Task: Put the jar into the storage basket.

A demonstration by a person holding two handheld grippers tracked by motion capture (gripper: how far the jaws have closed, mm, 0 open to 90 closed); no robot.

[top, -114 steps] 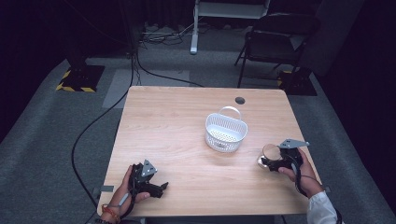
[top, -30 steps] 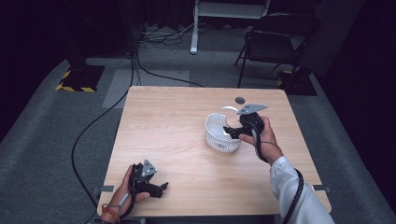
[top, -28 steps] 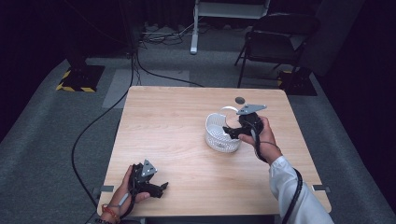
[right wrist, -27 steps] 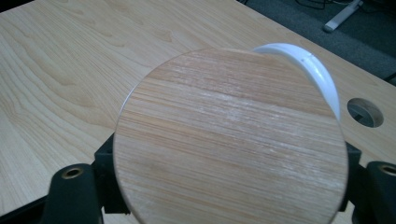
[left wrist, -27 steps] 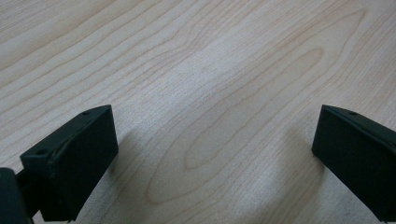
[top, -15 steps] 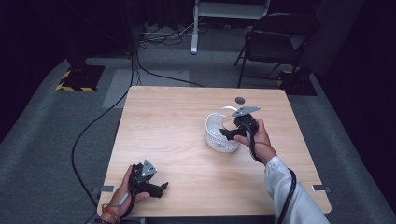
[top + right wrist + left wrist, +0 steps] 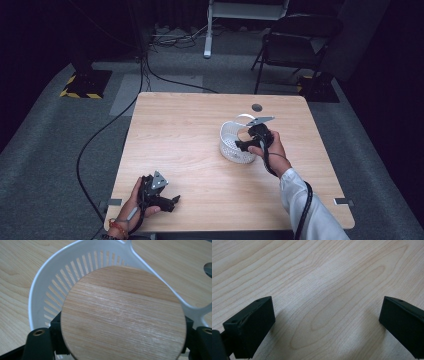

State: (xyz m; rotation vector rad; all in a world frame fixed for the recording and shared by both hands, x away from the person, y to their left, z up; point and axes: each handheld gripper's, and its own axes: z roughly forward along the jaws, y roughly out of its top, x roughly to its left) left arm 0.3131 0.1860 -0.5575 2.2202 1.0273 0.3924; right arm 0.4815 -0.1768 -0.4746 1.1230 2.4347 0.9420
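My right gripper (image 7: 243, 145) is clenched on a round wooden disc (image 7: 122, 315) — just above the white basket (image 7: 82, 262), which sits beyond its jaws. My left gripper (image 7: 172, 202) rests on the counter (image 7: 324, 277), jaws spread apart — nothing between them.

We count two tools: the left tool (image 7: 172, 201) at the near edge of the one bench (image 7: 190, 135), and the right tool (image 7: 242, 146) over the single white basket (image 7: 231, 147). One round wooden disc (image 7: 122, 315) sits between the right tool's jaws, above that basket. One small dark round spot (image 7: 257, 107) lies on the bench beyond the right tool. One chair (image 7: 295, 37) stands farther off.
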